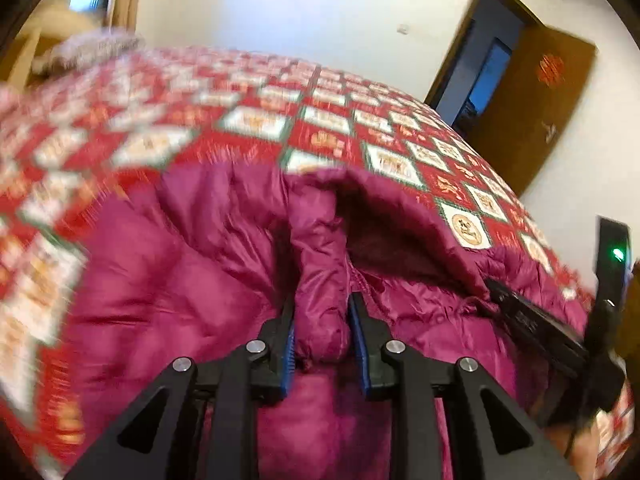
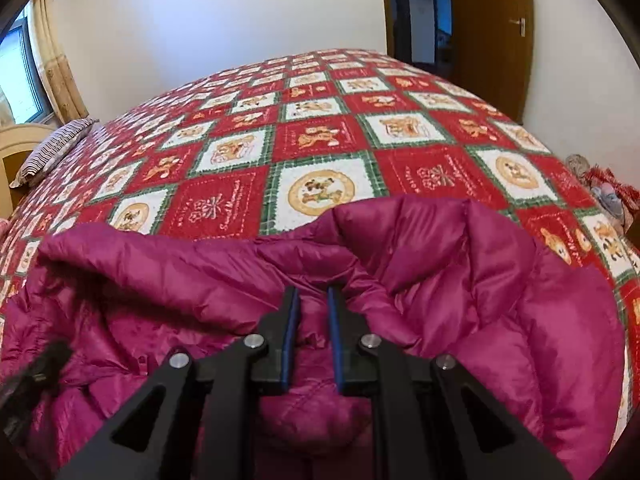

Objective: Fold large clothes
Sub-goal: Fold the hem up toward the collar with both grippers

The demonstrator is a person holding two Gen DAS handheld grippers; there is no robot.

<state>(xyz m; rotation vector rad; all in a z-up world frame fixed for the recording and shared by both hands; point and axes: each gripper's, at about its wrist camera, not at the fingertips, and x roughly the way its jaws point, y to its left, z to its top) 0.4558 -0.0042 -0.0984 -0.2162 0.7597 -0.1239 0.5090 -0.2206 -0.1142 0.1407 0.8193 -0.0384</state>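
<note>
- While the left-wrist view is smeared with motion blur, its centre is clear enough: the left gripper [image 1: 322,312] pinches a thick roll of the magenta down jacket [image 1: 168,280], the puffy fabric bulging up between the two blue-padded fingers [image 1: 289,344].
- Spread across the lower half of both views, the jacket lies on the bed's quilt [image 1: 256,120] — a patchwork of red and white squares with green plaid borders and cartoon figures.
- At centre right of the left view the jacket's edge arches up into a dark hollow, showing a deeper maroon lining.
- At the lower right of that view sits the right gripper [image 1: 532,320], seen from the side as a black bar lying against the jacket, with a green light glowing on the unit behind it.
- From the right-wrist view, the right gripper [image 2: 313,304] is pressed onto a fold of the jacket [image 2: 500,300] at lower centre; fabric fills the narrow gap between the blue pads [image 2: 289,340], so it is clamped on cloth too.
- Just above those fingers a wide flap of the jacket curls upward and over, its rim touching the quilt [image 2: 320,140] behind it.
- A blurred black part of the left gripper [image 2: 36,368] shows at the lower left edge of the right view.
- Farther back: a striped pillow [image 2: 56,148] at the left edge of the bed, a curtained window [image 2: 20,72] in the upper left, and a brown wooden door [image 2: 492,32] standing open in the upper right.
</note>
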